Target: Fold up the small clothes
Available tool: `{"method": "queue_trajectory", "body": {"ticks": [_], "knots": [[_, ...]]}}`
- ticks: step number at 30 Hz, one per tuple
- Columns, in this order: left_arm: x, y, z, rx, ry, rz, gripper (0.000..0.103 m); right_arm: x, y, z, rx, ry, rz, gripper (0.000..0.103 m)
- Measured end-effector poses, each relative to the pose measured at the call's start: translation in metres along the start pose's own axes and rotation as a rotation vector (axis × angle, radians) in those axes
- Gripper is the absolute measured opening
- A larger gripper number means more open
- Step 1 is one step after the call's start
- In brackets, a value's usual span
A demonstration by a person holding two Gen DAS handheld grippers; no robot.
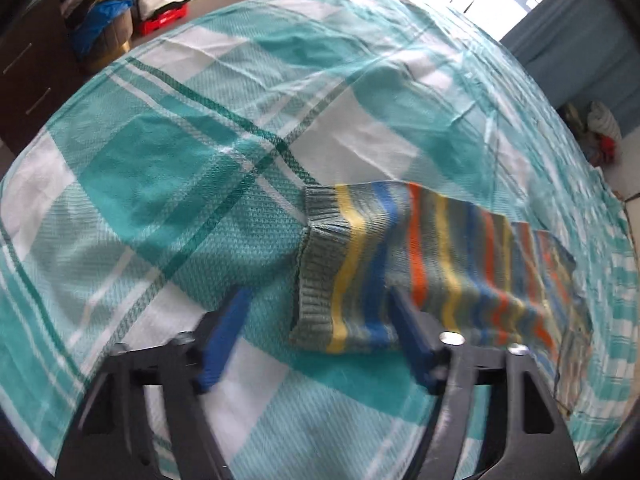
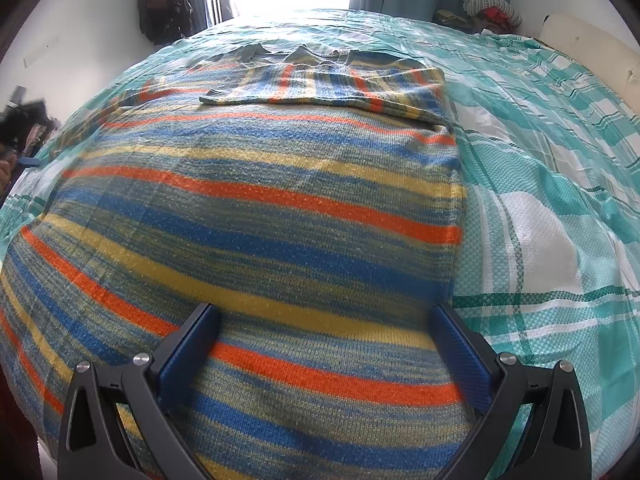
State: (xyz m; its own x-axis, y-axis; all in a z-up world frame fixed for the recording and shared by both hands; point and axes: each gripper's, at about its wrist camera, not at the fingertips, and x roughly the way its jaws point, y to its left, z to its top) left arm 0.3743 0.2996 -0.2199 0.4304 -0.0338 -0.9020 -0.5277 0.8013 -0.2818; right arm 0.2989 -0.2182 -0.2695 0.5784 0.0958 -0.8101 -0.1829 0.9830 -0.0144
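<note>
A striped knit sweater (image 2: 260, 208), in blue, orange, yellow and grey, lies flat on a teal-and-white checked bedspread (image 2: 540, 184). Its right sleeve (image 2: 320, 88) is folded across the chest. In the left wrist view the other sleeve (image 1: 400, 256) stretches out to the side, its ribbed cuff (image 1: 320, 216) towards the left. My left gripper (image 1: 320, 300) is open, low over the bedspread, with the cuff end between its fingers (image 1: 228, 332). My right gripper (image 2: 324, 316) is open just above the sweater's lower body near its right edge.
The bedspread (image 1: 160, 160) covers the whole bed. A dark dresser (image 1: 28, 80) with piled clothes and a red box (image 1: 164, 20) stands beyond the bed's far left. Curtains (image 1: 580, 40) and a bright window lie ahead. More clothes (image 2: 488, 8) sit by the far right corner.
</note>
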Motion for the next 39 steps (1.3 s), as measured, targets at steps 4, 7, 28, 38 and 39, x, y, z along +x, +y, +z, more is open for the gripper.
{"method": "queue_trajectory", "body": {"ticks": [4,7,28,38,39], "knots": [[-0.01,-0.018,0.0,0.054,-0.047,0.036,0.004,0.0,-0.001,0.0,0.001,-0.002,0.001,0.103],[-0.051,-0.068,0.0,0.189,-0.141,0.005,0.003,0.0,-0.001,0.0,0.004,-0.007,0.003,0.103],[-0.037,-0.314,-0.199,0.787,0.05,-0.31,0.063,-0.001,-0.003,-0.003,0.009,-0.03,0.021,0.103],[0.035,-0.253,-0.088,0.612,0.005,0.1,0.064,0.0,-0.003,-0.003,0.006,-0.031,0.021,0.103],[0.042,-0.241,-0.089,0.606,0.01,0.106,0.066,0.0,-0.003,-0.003,0.006,-0.028,0.022,0.103]]}}
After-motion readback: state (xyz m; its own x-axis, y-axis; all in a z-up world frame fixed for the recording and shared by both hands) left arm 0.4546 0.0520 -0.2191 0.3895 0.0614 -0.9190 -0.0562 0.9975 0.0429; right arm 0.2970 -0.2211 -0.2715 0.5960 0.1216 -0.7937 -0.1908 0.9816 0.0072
